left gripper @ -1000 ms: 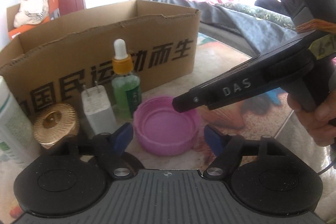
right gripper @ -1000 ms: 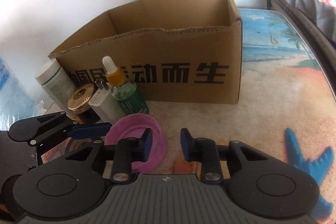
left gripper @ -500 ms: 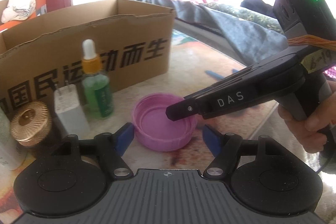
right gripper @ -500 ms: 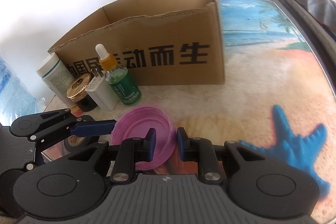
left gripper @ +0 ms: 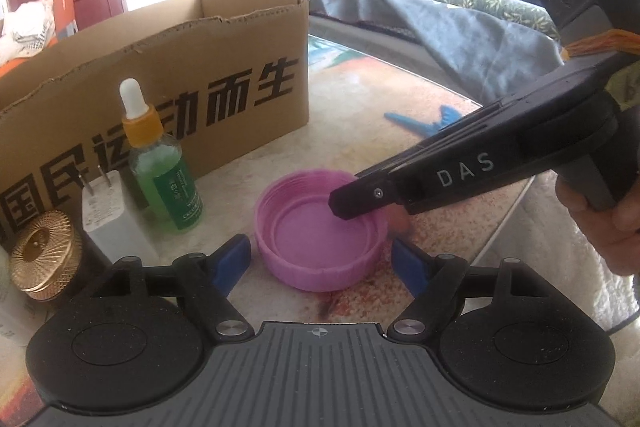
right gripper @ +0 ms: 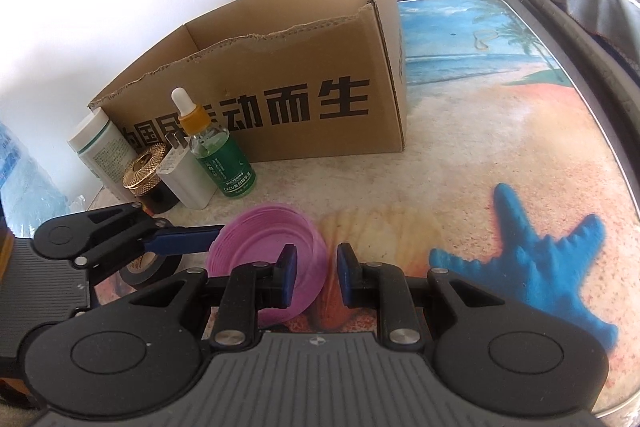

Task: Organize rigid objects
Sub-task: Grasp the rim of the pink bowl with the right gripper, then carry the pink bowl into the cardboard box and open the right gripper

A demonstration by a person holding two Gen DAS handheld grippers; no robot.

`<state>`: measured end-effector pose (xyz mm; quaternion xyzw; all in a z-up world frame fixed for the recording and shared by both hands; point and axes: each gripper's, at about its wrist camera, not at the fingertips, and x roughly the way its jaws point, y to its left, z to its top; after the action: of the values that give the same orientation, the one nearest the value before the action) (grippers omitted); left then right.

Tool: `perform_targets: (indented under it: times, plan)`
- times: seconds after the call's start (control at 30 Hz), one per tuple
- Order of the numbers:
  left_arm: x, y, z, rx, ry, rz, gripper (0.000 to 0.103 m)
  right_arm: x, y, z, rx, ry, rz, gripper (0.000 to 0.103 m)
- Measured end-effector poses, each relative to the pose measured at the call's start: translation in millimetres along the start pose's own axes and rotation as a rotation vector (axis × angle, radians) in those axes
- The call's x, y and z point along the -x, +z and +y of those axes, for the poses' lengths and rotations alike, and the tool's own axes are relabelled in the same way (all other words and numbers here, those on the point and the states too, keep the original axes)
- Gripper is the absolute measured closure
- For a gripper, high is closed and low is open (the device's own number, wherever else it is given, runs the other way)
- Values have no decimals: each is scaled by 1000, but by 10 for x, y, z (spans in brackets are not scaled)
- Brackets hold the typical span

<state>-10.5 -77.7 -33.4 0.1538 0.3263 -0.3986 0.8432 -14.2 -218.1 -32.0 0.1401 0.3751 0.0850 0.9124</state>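
Observation:
A pink plastic lid [left gripper: 320, 239] lies open side up on the beach-print table top [left gripper: 360, 99]. My right gripper [right gripper: 317, 273] is shut on its right rim, one finger inside the lid [right gripper: 276, 255] and one outside. In the left wrist view the right gripper [left gripper: 352, 197] comes in from the right, held by a hand [left gripper: 612, 227]. My left gripper [left gripper: 320, 261] straddles the lid's near side; its jaws are opening and the blue pads [left gripper: 234, 261] stand clear of it. An open cardboard box [right gripper: 280, 83] stands behind.
In front of the box stand a green dropper bottle [right gripper: 218, 155], a white plug adapter [right gripper: 182, 179], a gold-capped jar [right gripper: 146, 171] and a white bottle [right gripper: 98, 147]. A roll of black tape [right gripper: 148, 269] lies beside the left gripper. Bedding [left gripper: 440, 11] lies past the table's right edge.
The right gripper's fingers have come together on the lid's rim. Both hands have shifted, so the box and bottles sit further left in each view. The left gripper's fingers are slightly wider apart.

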Motion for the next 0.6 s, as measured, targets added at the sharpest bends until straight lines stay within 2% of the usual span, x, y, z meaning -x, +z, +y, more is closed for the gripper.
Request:
perform_targets:
  times: [0.17, 0.47, 0.6]
  plan:
    - [-29, 1, 15, 12, -2, -8, 30, -1, -12, 16, 18, -2, -7, 80]
    - [42, 12, -100, -31, 39, -46, 30, 49, -42, 80, 39, -6, -18, 80]
    - [183, 74, -150, -56, 60, -83, 30, 190, -3, 145, 59, -5, -51, 80]
